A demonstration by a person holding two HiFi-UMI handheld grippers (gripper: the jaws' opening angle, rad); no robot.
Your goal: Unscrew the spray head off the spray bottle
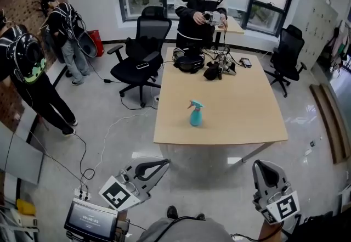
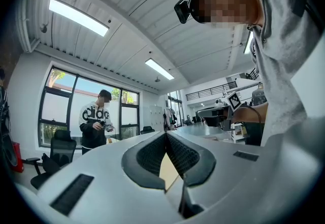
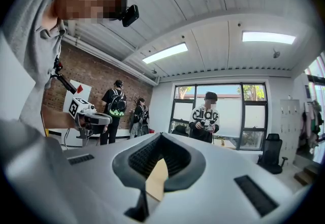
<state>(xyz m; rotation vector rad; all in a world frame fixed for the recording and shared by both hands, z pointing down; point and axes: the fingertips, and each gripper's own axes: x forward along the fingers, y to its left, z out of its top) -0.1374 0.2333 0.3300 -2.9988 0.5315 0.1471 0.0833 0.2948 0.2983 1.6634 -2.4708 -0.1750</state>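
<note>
Evidently nothing is beginning yet: spray bottle is standing capped on table, while left gripper and right gripper are hovering closed, empty.

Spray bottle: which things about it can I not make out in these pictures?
Head view: the spray bottle is too small; the joint under its spray head is unreadable.
Left gripper view: the bottle does not show; the left tool fills the lower picture.
Right gripper view: the same, with the right tool.
</note>
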